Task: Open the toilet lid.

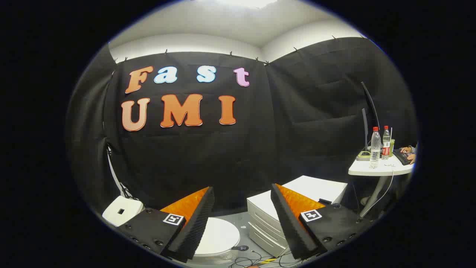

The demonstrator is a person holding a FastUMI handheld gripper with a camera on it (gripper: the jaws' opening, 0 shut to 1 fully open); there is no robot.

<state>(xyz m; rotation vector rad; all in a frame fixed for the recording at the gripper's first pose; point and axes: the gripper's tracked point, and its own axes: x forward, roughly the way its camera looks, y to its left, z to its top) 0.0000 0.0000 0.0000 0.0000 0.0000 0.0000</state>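
my tongs (241, 223) hang spread and empty above the closed toilet lid (217, 236) (cabinet (267, 219) close beside), so i risk clipping it descending.

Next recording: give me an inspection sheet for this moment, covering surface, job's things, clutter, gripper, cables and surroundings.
Surface: grey floor, bare patch between toilet and drawer unit.
Job's things: toilet lid white, lying closed, below and just ahead of the jaws; tank to its left.
Clutter: white drawer unit right of the toilet, partly behind one jaw.
Gripper: gripper open, jaws wide apart, holding nothing, above the lid and not touching it.
Cables: loose black cables on the floor beside the toilet; a white cord hanging off the side table.
Surroundings: black cloth wall; white side table with two bottles; a person's hand at a keyboard.
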